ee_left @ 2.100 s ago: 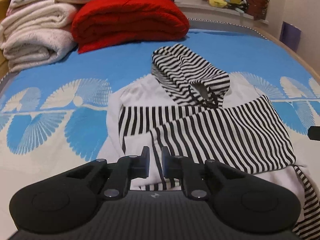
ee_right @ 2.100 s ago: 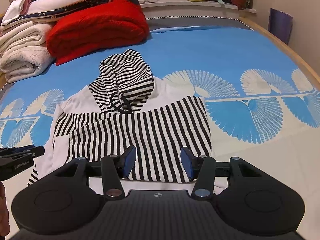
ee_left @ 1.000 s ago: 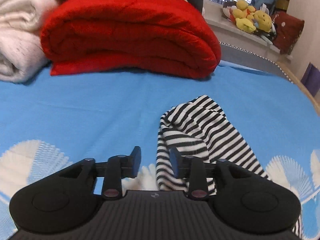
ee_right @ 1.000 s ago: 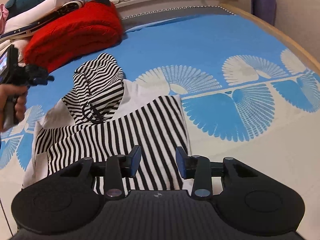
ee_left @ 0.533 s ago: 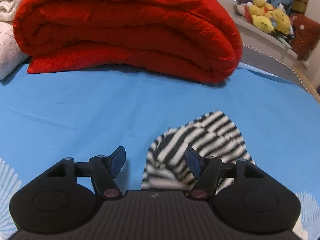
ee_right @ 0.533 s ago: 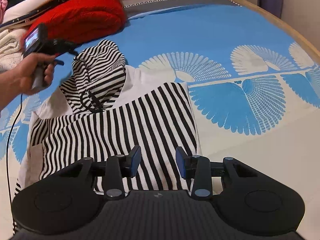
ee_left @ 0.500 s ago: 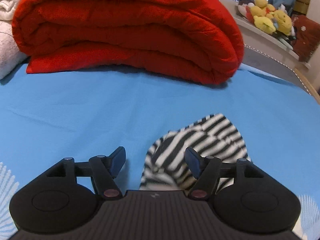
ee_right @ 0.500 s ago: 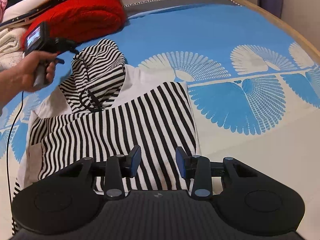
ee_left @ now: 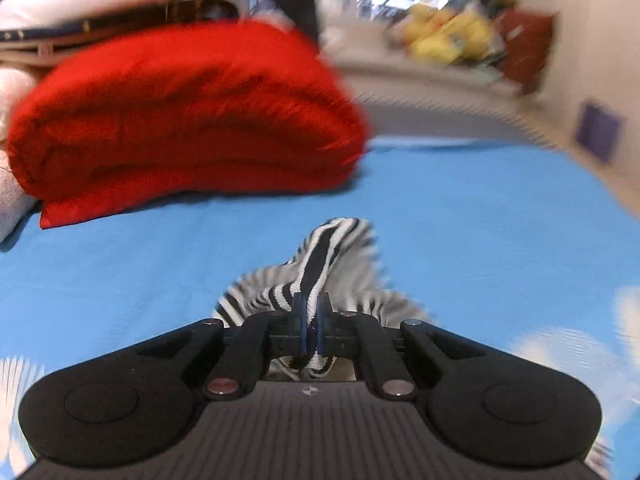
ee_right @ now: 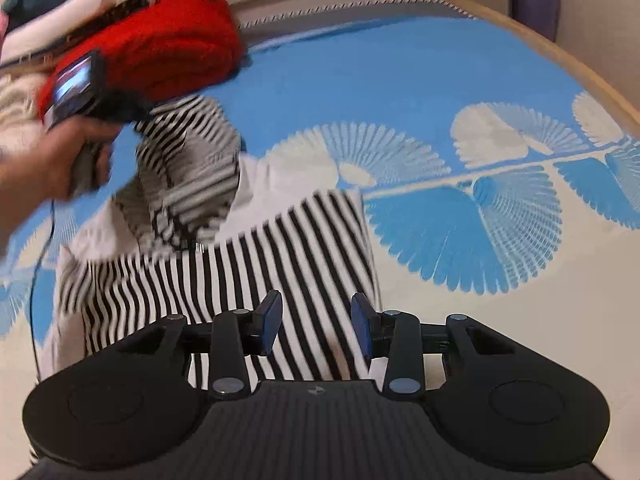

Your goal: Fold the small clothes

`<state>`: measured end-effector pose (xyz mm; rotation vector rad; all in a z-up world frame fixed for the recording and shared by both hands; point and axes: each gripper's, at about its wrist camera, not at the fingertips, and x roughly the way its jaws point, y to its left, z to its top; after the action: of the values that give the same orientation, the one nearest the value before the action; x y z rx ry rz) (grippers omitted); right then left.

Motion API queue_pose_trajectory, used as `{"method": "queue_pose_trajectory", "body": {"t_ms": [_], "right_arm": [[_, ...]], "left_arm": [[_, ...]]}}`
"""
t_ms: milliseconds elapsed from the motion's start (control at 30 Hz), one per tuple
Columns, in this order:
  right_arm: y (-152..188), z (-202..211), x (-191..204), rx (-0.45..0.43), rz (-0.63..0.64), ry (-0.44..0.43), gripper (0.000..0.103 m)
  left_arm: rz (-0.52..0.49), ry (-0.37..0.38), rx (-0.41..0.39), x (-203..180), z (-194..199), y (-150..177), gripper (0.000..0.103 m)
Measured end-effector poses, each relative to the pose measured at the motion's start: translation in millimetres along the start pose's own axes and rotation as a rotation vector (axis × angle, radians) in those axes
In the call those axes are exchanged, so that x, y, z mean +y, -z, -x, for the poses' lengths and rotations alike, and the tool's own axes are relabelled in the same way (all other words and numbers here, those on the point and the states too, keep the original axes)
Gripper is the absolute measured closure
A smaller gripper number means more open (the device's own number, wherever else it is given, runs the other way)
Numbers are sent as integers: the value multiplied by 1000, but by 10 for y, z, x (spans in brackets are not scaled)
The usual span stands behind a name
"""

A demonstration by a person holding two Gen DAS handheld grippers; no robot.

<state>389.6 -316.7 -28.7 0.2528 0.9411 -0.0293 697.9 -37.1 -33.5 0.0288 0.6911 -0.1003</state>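
My left gripper just snapped closed, pinching striped hood of hoodie, lifted off blue bedsheet. My right gripper half-open, nothing pinched, above hoodie's striped body. Red blanket behind.

A blue bedspread (white fan motifs) meets a beige wall and wooden edge.

Bed: hooded garment lies on it, hood toward the far end. Folded blanket beyond the hood, on the bed. Stacked linens on and left of the blanket. Soft toys on ledge behind the bed.
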Motion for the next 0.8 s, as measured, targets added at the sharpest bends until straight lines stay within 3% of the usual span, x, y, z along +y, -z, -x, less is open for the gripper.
{"method": "queue_pose_trajectory", "body": {"t_ms": [100,167,267,333,367,400,500,633,700,800], "right_arm": [[-99,92,-53,-36,-47,-15,63],[-119,140,-78,-48,-80,-28,63],[-109,215,-108,-54,-120,-57,63],[-84,272,-133,-57,-151,-83,63],[-57,308,-139,-62,-157,-93,63],[-27,336,-142,-65,-157,-95,63],[80,364,-120,-62,-136,-103,63],[216,316,-75,-26,-141,-129,63],[272,247,-47,4,-160,-149,63],[362,77,-6,65,-203,-185,63]], "left_arm": [[-60,36,-33,-146,1035,417,99],[-48,83,-11,-173,1738,835,99],[-27,121,147,-202,2610,1639,98],[-4,174,343,-197,2921,2116,95],[-8,183,430,-185,3008,2261,95],[10,163,436,-139,3069,2282,94],[117,72,296,130,3148,2079,75],[318,-1,228,442,2819,1973,69],[401,0,290,518,2550,2028,68],[493,59,388,641,2148,2062,62]]}}
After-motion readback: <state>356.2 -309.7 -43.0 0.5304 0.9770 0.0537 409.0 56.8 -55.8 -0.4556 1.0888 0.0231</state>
